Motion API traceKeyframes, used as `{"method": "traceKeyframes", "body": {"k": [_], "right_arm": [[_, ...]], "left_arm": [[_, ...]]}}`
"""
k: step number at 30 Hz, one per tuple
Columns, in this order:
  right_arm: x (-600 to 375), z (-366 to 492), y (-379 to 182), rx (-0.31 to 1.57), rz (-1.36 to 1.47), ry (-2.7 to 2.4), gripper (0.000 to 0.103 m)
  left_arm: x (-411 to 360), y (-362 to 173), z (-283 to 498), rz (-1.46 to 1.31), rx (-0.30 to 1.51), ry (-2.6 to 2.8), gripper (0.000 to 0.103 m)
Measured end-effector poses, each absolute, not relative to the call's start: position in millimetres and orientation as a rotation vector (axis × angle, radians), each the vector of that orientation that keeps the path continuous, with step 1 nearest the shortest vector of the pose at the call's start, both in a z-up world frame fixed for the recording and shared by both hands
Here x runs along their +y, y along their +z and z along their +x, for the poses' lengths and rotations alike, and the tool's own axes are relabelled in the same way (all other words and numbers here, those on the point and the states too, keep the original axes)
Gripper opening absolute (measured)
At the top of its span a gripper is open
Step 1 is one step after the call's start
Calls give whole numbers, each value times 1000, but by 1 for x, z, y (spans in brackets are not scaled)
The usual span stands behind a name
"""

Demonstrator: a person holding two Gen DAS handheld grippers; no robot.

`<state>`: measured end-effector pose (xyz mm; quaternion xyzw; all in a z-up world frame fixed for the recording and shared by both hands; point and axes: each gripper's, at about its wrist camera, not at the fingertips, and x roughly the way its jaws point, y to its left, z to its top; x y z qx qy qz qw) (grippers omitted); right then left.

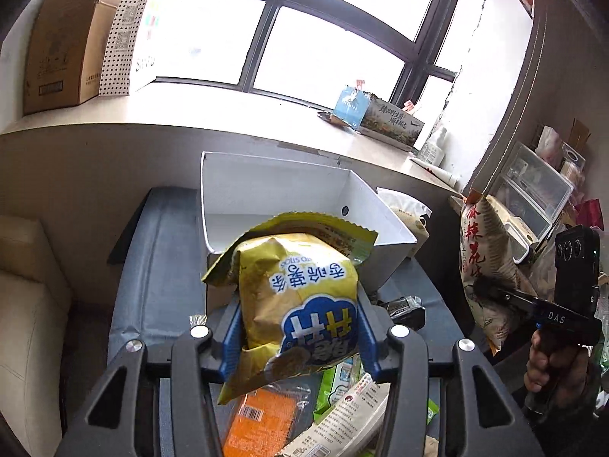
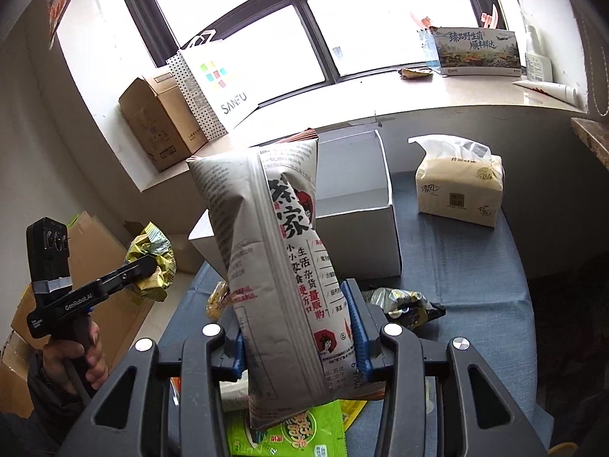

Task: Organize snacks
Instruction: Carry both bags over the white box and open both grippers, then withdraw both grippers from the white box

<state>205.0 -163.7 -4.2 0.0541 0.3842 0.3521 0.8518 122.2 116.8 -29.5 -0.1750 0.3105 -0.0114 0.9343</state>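
My left gripper (image 1: pixel 298 316) is shut on a yellow chip bag (image 1: pixel 300 297), held up in front of the open white box (image 1: pixel 274 190). It also shows from the side in the right wrist view (image 2: pixel 146 270), with the yellow bag (image 2: pixel 154 262) at its tips. My right gripper (image 2: pixel 295 327) is shut on a tall white newspaper-print snack bag (image 2: pixel 274 266), held upright before the white box (image 2: pixel 357 209). In the left wrist view this gripper (image 1: pixel 483 289) holds the white bag (image 1: pixel 483 266) at the right.
More snack packs lie on the blue tablecloth (image 2: pixel 456 266): an orange pack (image 1: pixel 262 419), a green pack (image 2: pixel 289 434), a dark wrapper (image 2: pixel 403 301). A tissue pack (image 2: pixel 460 190) stands right of the box. Cardboard boxes (image 2: pixel 160 122) and a dotted bag (image 2: pixel 205 87) sit on the windowsill.
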Motion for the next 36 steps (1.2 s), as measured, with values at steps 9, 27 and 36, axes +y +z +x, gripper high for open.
{"method": "traceKeyframes", "body": {"k": [9,27,36], "right_arm": [[-103,309,17,816,99,636,46],[-92,371,8,759,121,563,103],[-113,291,34,622,128,737,103]], "left_arm": [[134,-1,230,-298,623,-15,54],[171,-24,266,-318,671,124,103],[142,5,184,-289,527,20,103]]}}
